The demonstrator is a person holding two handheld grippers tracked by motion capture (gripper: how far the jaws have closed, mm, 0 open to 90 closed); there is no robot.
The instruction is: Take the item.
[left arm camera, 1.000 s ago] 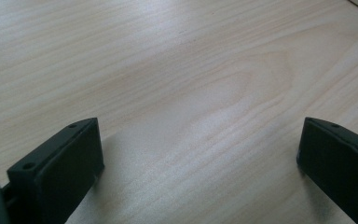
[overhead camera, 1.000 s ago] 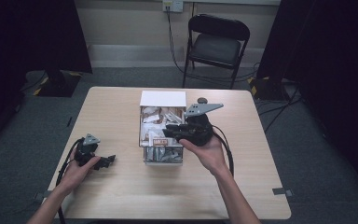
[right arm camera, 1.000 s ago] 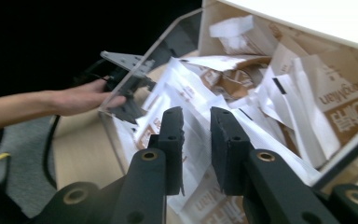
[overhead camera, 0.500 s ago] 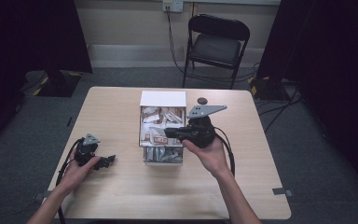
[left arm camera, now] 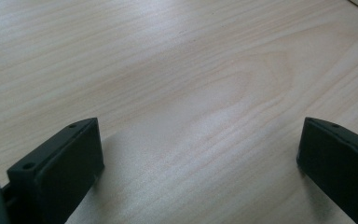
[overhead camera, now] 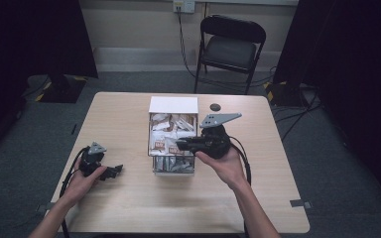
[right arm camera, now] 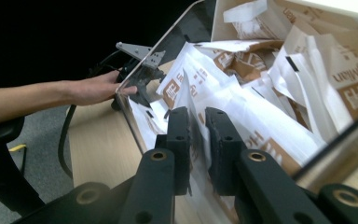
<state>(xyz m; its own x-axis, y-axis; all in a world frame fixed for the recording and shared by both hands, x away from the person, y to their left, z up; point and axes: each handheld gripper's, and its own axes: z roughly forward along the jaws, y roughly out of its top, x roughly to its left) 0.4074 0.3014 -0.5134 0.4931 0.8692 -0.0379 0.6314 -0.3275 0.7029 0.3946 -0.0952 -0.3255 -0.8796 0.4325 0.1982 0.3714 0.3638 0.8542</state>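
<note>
R tongs [right arm camera: 196,135] pinch packet [right arm camera: 242,116] in box [overhead camera: 173,105]; L tongs [overhead camera: 113,171] on table [overhead camera: 178,203].

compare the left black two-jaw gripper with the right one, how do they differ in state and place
The left black two-jaw gripper rests on the bare wooden table, jaws spread wide with nothing between them. The right black two-jaw gripper reaches into the clear box, jaws nearly closed on a white and brown paper packet. A hand holds each.

The surface [overhead camera: 129,124] is showing pale wood grain. The box [overhead camera: 173,105] is looking white, its packets [right arm camera: 261,126] showing white with brown printed patches. Both sets of fingers [right arm camera: 216,149] are looking black. A grey plate [overhead camera: 220,119] is topping the right gripper [overhead camera: 181,145].
</note>
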